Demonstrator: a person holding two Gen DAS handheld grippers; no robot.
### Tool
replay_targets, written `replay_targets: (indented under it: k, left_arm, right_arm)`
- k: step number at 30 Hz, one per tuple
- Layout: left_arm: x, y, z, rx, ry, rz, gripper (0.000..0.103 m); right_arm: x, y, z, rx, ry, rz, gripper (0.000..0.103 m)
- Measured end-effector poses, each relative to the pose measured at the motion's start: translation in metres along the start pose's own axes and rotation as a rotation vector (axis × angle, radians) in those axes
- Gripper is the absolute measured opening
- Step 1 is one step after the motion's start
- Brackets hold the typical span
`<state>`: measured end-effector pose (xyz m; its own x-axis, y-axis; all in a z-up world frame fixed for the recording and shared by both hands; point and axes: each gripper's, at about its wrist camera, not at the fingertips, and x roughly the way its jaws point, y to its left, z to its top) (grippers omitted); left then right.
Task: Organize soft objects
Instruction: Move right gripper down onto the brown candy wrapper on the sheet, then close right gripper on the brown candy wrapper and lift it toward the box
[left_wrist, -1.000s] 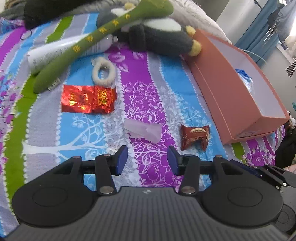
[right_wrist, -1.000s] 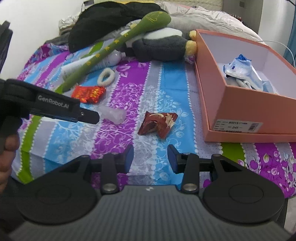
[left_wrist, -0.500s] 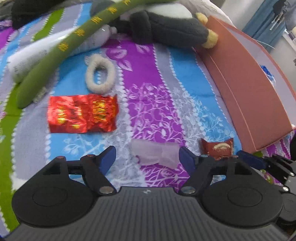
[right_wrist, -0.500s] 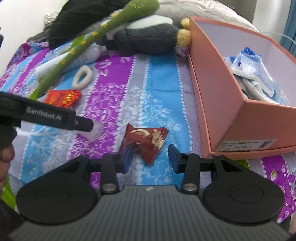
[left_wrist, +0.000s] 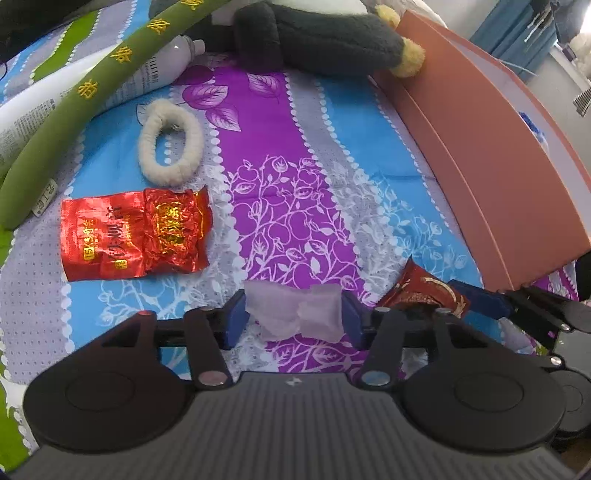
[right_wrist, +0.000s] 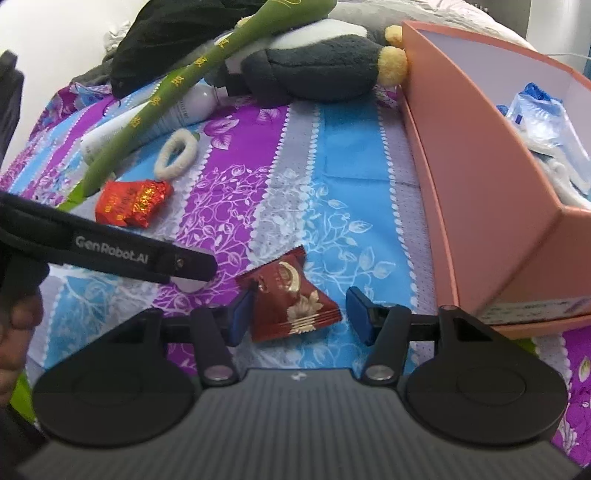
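Note:
My left gripper (left_wrist: 293, 320) is open, its jaws on either side of a pale pink translucent packet (left_wrist: 295, 310) lying on the bedspread. My right gripper (right_wrist: 297, 314) is open around a dark red snack packet (right_wrist: 291, 295); the left blue pad touches its edge, the right pad stands apart. That packet also shows in the left wrist view (left_wrist: 421, 291). A bright red foil packet (left_wrist: 135, 236), a fluffy white hair tie (left_wrist: 170, 147), a long green plush (left_wrist: 92, 96) and a dark grey plush toy (left_wrist: 317, 37) lie further back.
A salmon cardboard box (right_wrist: 480, 177) stands at the right, holding blue-and-white plastic packets (right_wrist: 535, 110). A white tube (left_wrist: 55, 99) lies under the green plush. Dark clothing (right_wrist: 177, 33) is heaped at the back. The left gripper's body (right_wrist: 110, 251) crosses the right wrist view.
Both grippers moved forward and down to the bedspread. The left now brackets the pink packet, the right brackets the dark red packet. Both jaws have opened wider.

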<state>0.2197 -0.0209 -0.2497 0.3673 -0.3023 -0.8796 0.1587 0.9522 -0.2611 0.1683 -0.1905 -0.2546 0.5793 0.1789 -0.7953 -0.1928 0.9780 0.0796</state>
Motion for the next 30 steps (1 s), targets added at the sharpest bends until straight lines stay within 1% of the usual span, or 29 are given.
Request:
replay_targets:
  k: [1, 2, 4, 6, 10, 12, 15, 19, 22, 27, 30]
  left_arm:
    - [-0.001, 0.0, 0.0, -0.003, -0.005, -0.001, 0.05]
    - [-0.002, 0.0, 0.0, -0.007, -0.008, -0.008, 0.047]
    - [-0.006, -0.001, 0.001, -0.007, -0.014, -0.01, 0.038]
    - [-0.009, -0.002, 0.003, -0.002, -0.02, -0.007, 0.031]
    - [-0.016, -0.004, 0.002, -0.003, -0.026, 0.004, 0.023]
    - [-0.02, -0.005, 0.001, -0.008, -0.033, 0.015, 0.02]
    - [-0.027, -0.005, -0.003, -0.021, -0.041, 0.025, 0.018]
    - [-0.037, -0.006, -0.011, -0.054, -0.053, 0.022, 0.018]
    - [-0.043, -0.008, -0.019, -0.062, -0.066, 0.047, 0.018]
    - [-0.053, -0.012, -0.029, -0.075, -0.086, 0.062, 0.018]
    - [-0.061, -0.014, -0.034, -0.084, -0.099, 0.06, 0.018]
  right_arm:
    - [0.0, 0.0, 0.0, 0.0, 0.002, 0.002, 0.051]
    - [0.0, 0.0, 0.0, -0.003, 0.002, 0.0, 0.051]
    - [-0.001, 0.002, 0.0, -0.011, -0.001, -0.003, 0.049]
    - [-0.001, 0.003, 0.001, -0.008, 0.004, -0.004, 0.048]
    - [-0.003, -0.001, 0.003, 0.052, 0.035, 0.013, 0.045]
    - [-0.007, -0.001, 0.002, 0.051, 0.037, 0.003, 0.044]
    - [-0.011, -0.001, -0.001, 0.054, 0.042, 0.001, 0.043]
    - [-0.02, 0.001, -0.004, 0.056, 0.031, 0.006, 0.042]
    - [-0.025, 0.001, -0.008, 0.068, 0.03, 0.018, 0.042]
    - [-0.032, 0.002, -0.015, 0.073, 0.024, 0.022, 0.042]
    - [-0.039, 0.003, -0.014, 0.071, 0.004, 0.026, 0.042]
